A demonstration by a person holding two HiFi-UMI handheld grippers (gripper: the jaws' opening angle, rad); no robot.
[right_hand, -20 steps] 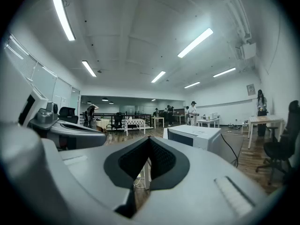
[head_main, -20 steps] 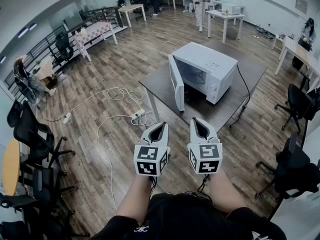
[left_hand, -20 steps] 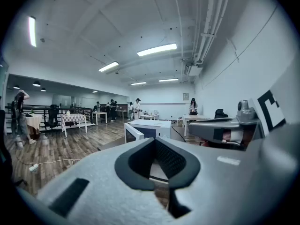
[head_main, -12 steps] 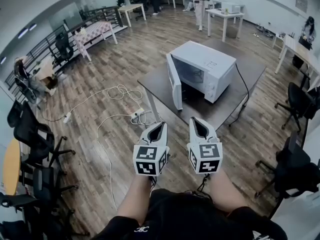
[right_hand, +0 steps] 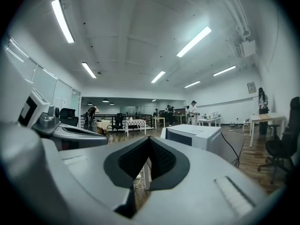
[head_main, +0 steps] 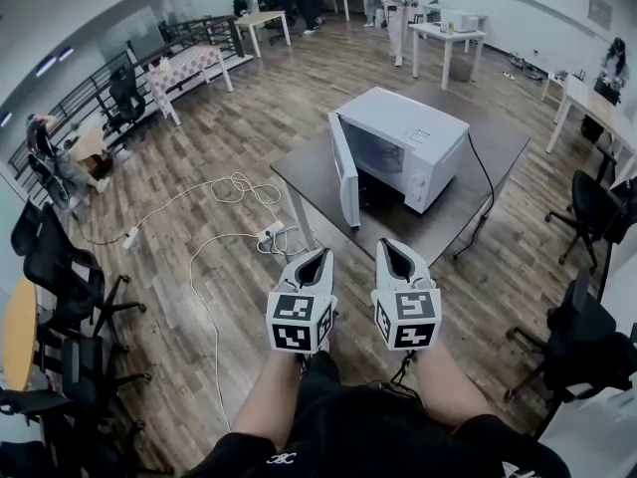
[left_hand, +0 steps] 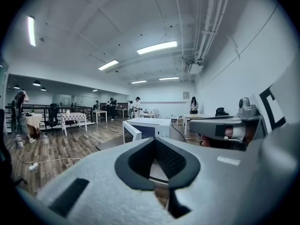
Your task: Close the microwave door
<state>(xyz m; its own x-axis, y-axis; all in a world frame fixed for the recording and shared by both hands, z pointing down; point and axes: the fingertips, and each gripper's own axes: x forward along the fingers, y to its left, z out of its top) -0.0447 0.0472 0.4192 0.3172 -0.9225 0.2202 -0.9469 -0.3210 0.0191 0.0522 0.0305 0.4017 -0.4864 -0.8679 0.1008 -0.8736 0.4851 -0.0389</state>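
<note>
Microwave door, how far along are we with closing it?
Done: nothing yet; the microwave door stands wide open, swung out at the left front of the microwave on the dark table. In hand: the left gripper and right gripper are shut and empty, side by side short of the table, touching nothing. Left: reach the door and push it shut.

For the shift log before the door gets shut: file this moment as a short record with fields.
Microwave: white, on the dark table
Door: open, swung out at its left side
Left gripper: fingers together, empty
Right gripper: fingers together, empty
Contact: none; neither gripper touches the microwave
</note>
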